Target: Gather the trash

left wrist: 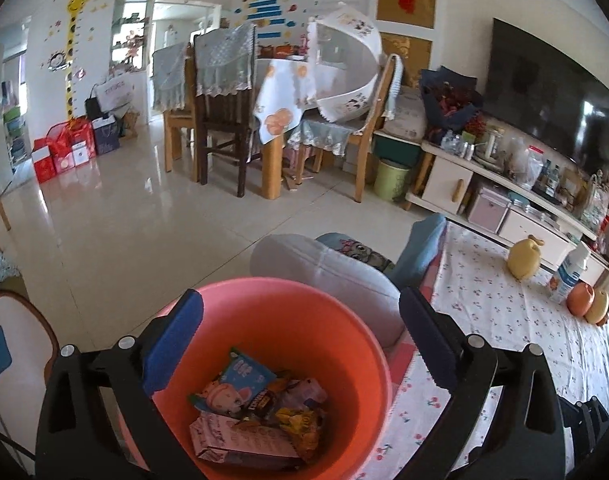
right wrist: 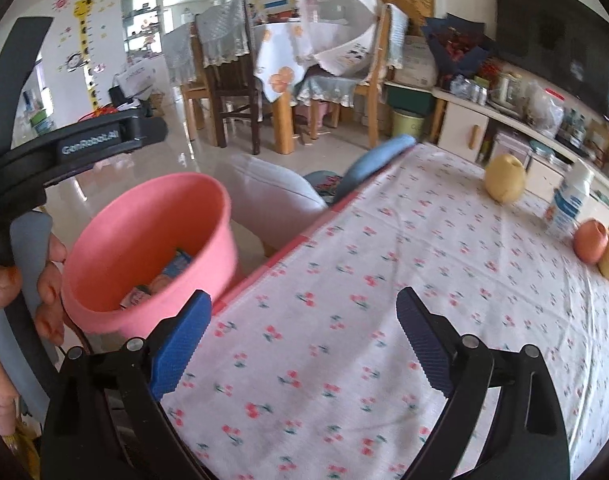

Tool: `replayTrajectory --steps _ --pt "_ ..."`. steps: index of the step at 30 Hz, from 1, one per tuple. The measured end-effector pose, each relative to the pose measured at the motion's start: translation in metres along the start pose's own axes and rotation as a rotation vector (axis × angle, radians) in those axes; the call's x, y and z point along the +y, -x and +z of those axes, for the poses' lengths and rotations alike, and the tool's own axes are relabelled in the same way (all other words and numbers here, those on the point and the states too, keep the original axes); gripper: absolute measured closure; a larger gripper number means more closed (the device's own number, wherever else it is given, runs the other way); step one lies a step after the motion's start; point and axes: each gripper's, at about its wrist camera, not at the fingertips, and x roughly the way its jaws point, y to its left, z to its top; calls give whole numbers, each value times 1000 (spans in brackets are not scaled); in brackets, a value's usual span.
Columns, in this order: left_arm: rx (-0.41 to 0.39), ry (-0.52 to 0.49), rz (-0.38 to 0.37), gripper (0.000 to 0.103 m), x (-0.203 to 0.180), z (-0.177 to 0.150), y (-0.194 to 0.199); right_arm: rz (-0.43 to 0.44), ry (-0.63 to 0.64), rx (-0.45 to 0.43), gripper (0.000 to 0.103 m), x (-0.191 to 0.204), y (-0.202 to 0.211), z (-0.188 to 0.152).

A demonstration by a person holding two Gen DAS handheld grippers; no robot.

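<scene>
A pink bucket (left wrist: 344, 332) stands beside the table's left edge and holds several snack wrappers and cartons (left wrist: 256, 412). My left gripper (left wrist: 300, 332) hovers right above the bucket's mouth, open and empty. In the right wrist view the pink bucket (right wrist: 144, 240) is at the left, with some wrappers (right wrist: 160, 276) visible inside. My right gripper (right wrist: 304, 336) is open and empty above the cherry-print tablecloth (right wrist: 384, 280), near the table's left edge.
A yellow pear (right wrist: 504, 180), a white bottle (right wrist: 568, 204) and more fruit (right wrist: 592, 240) stand at the table's far right. A grey cushioned seat (right wrist: 272, 192) sits behind the bucket. Dining table with chairs (left wrist: 240, 120) and a TV cabinet (left wrist: 504, 192) lie beyond.
</scene>
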Motion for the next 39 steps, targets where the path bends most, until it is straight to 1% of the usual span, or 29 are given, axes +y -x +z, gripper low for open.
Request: replayTrajectory --steps 5,14,24,29,39 --pt "-16 -39 5 4 -18 -2 4 -35 -23 5 10 -23 10 -10" --pt "-37 -113 -6 4 -58 -6 10 -94 -55 1 10 -61 28 -23" --pt "-56 -141 -61 4 -96 -11 17 -155 -85 -8 10 -96 47 -36" --pt "-68 -177 -78 4 -120 -17 22 -181 -101 -13 10 -114 56 -42" --pt "-74 -253 -139 4 -172 -31 29 -238 -156 -50 10 -154 83 -56"
